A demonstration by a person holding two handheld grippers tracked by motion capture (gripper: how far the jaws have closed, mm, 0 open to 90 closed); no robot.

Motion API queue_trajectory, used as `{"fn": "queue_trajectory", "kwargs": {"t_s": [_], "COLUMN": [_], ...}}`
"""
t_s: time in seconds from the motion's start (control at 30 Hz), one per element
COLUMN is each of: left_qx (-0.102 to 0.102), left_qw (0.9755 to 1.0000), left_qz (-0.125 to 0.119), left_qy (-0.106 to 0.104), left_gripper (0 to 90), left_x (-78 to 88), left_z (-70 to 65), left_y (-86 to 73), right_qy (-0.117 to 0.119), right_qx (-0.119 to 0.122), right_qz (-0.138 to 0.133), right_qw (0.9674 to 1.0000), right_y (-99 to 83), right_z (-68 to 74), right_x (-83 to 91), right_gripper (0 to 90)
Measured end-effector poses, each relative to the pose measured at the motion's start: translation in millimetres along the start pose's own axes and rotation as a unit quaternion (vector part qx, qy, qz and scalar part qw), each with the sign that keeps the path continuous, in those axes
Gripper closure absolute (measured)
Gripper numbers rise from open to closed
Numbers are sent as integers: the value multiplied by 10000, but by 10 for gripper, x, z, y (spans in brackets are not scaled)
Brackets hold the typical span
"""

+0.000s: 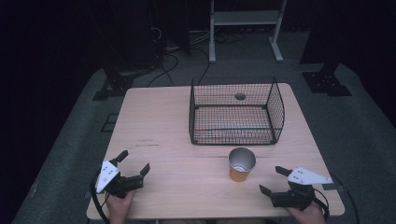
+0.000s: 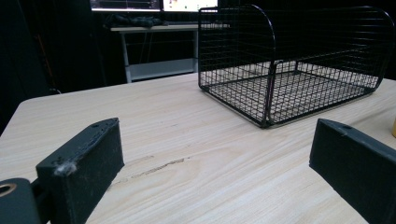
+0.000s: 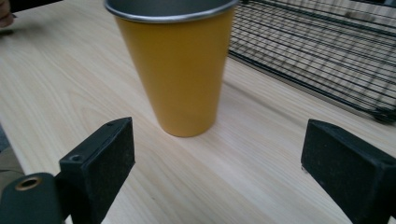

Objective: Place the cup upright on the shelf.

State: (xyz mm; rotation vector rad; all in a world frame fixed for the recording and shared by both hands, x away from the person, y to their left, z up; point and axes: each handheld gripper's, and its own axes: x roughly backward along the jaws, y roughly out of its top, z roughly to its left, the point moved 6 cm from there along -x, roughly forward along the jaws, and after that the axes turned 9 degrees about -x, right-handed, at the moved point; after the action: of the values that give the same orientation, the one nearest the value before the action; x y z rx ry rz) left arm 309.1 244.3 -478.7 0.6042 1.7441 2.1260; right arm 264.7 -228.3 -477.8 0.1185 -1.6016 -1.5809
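**Cup lined up for a grasp, both grippers released**

The orange cup [image 1: 242, 164] stands upright on the table [image 1: 154, 121], just in front of the wire basket's [image 1: 236, 112] near wall and apart from it. Open end up, metal lining visible inside. That spot leaves room on both sides for jaws to close around it.

My right gripper [image 1: 271, 180] sits low at the near right edge, jaws spread wide and holding nothing. In the right gripper view the cup [image 3: 180, 70] rises between the two jaws but farther ahead (so I judge the approach is aimed, not yet made).

My left gripper [image 1: 134, 164] rests near the left front corner, jaws also apart and empty, well away from the cup. It points toward the basket [image 2: 299, 60], probably parked to keep the path clear
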Motion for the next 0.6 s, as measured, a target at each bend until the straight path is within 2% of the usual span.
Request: {"fn": "queue_trajectory", "kwargs": {"t_s": [0.07,0.53,0.6], "left_qx": [-1,1,5], "left_qw": [10000,10000,10000], "left_qz": [-3,-8,-8], "left_qy": [-3,-2,-2], "left_gripper": [22,22,22], "left_x": [0,1,1], "left_z": [0,2,3], "left_y": [0,1,1], "right_qy": [-57,-27,-86], "right_qx": [55,142,196], "right_qz": [18,-10,-15], "right_qw": [10000,9999,9998], "right_y": [6,83,99], "right_z": [31,196,239], "right_x": [-31,-172,-214], "right_gripper": [81,69,55]}}
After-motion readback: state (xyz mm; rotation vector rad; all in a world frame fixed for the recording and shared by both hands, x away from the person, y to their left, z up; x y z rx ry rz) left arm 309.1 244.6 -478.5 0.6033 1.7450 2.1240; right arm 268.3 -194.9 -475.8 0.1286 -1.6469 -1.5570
